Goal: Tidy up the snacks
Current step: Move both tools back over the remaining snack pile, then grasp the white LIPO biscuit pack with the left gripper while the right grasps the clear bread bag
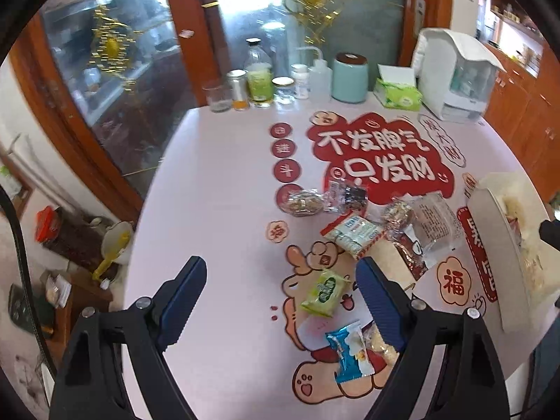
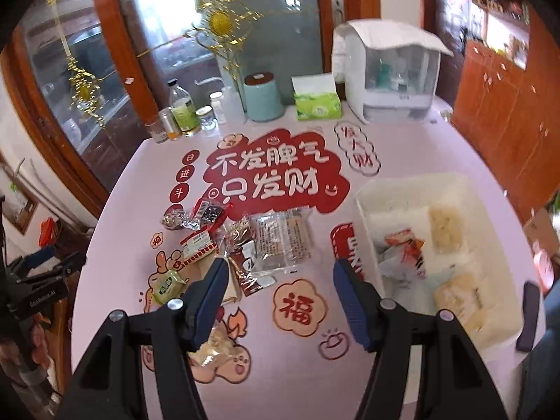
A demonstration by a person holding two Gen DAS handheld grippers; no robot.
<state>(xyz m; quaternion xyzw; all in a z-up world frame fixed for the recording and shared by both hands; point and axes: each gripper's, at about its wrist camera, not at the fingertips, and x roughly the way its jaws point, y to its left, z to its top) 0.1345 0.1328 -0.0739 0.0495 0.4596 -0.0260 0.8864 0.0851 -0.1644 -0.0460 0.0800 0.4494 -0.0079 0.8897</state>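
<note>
Left wrist view. Round table (image 1: 217,182) under a pale pink cover with red printed characters; glass-fronted wooden cabinet behind. Far edge carries a row of bottles and jars (image 1: 259,84), a teal canister (image 1: 350,77), a tissue pack (image 1: 397,94) and a white lidded organiser (image 1: 455,77), pushed back, presumably to keep the middle free for sorting. Loose snack packets (image 1: 371,231) lie scattered at centre-right. Nearer: a green packet (image 1: 323,292), and a blue-and-white packet (image 1: 350,353) just beside the right finger. Left gripper (image 1: 280,297) spread wide, nothing between the fingers, hovering above the cover. White bin (image 1: 490,245) at the right edge, seen side-on.

Right wrist view. Same table, bin now in full at right: shallow white tray-type bin (image 2: 413,189) holding an orange-and-white packet (image 2: 402,252) and pale yellowish packets (image 2: 444,227), so sorting looks partly done. The scattered packets sit left of centre, well apart from the bin. Right gripper (image 2: 280,283) spread, empty, above bare cover between pile and bin. Dark phone-like object (image 2: 528,311) near right.
</note>
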